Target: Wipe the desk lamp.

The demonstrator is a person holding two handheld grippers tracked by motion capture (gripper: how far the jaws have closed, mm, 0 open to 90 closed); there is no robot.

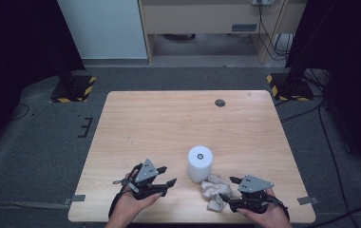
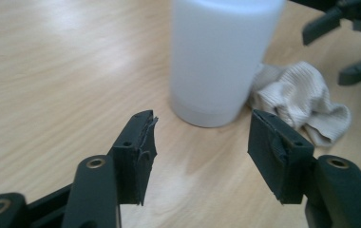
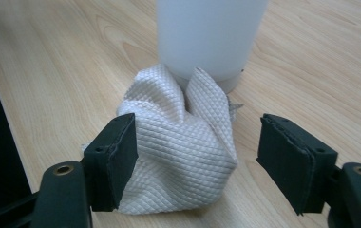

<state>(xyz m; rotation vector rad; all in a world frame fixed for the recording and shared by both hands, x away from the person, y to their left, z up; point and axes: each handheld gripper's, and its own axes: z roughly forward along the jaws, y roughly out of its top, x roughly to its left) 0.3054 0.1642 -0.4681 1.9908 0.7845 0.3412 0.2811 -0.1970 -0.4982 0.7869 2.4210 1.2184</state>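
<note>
Nearest the lens, the right gripper [image 3: 195, 156] stands with jaws apart, released, pads off the crumpled cloth [image 3: 178, 147] lying between and just ahead of them. Beyond the cloth, touching it, stands the upright white bottle [image 1: 200, 163]. Also released and empty, the left gripper [image 1: 156, 183] faces the bottle from the opposite side, farther from the cloth.

Grey carpet floor [image 1: 41, 142]; light wood counter [image 1: 178, 123]; white panel [image 1: 103, 28] at 11 o'clock; wooden desk [image 1: 207, 19] at 12; hazard-striped stand bases [image 1: 74, 88].
</note>
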